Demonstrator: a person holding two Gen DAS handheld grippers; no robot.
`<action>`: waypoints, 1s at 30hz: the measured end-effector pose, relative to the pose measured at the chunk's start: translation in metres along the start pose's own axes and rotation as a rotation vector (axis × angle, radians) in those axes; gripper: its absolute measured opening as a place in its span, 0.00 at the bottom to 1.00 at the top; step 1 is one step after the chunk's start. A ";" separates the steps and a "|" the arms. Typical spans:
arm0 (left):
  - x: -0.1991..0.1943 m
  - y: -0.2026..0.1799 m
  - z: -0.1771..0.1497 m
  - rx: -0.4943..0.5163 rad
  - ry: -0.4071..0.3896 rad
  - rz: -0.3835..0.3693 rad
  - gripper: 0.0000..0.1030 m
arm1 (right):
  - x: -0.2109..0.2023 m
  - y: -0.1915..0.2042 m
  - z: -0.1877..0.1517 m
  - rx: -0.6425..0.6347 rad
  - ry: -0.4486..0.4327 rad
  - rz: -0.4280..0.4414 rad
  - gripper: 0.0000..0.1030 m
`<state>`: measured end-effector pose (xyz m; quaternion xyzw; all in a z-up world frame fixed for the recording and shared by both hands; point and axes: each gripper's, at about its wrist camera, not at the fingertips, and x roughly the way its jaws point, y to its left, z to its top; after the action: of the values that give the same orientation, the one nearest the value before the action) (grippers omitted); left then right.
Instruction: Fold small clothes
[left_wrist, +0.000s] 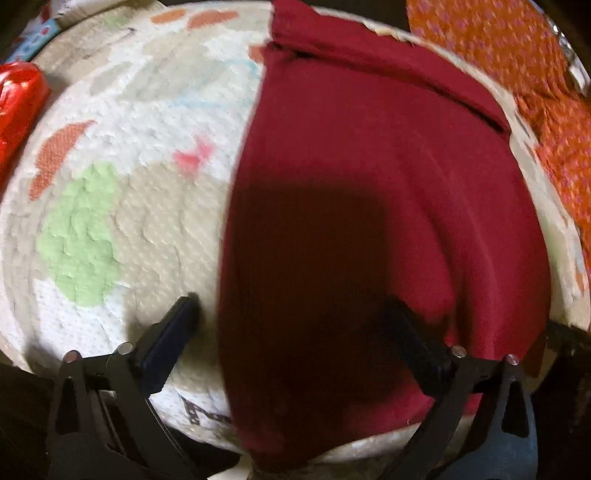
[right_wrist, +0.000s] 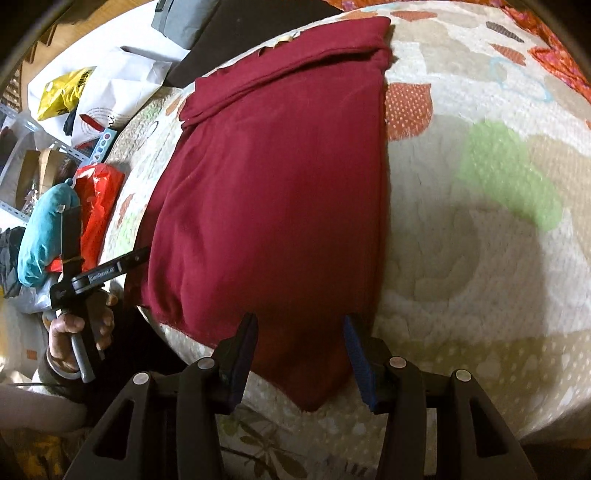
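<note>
Blurring softens my left wrist view, and a dark shadow covers the near part of the one maroon garment (left_wrist: 369, 192), so I cannot make out its folds there. It lies flat on the patterned quilt (left_wrist: 122, 206), its far end folded over into a band. My left gripper (left_wrist: 291, 310) stands with jaws wide apart and empty, one finger over bare quilt, the other over the cloth. My right gripper (right_wrist: 301, 325) has its jaws half apart on either side of the garment's near corner, which hangs past the quilt's edge; whether the pads press it I cannot tell. Bare quilt lies open to one side; a red bag (right_wrist: 98, 206) and clutter crowd the other.
</note>
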<state>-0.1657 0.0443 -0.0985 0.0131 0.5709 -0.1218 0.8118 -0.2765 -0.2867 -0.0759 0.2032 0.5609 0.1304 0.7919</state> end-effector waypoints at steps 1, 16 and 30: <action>0.000 -0.002 -0.003 0.017 0.004 0.009 1.00 | -0.001 0.001 -0.001 -0.002 0.000 0.000 0.45; -0.028 0.006 -0.014 0.014 -0.059 -0.055 0.11 | 0.001 -0.007 -0.003 0.065 -0.042 0.170 0.04; -0.067 0.013 0.042 0.016 -0.097 -0.189 0.08 | -0.068 0.005 0.050 -0.005 -0.241 0.289 0.01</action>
<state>-0.1452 0.0625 -0.0225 -0.0404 0.5286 -0.2031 0.8232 -0.2524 -0.3207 -0.0025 0.2937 0.4268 0.2188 0.8269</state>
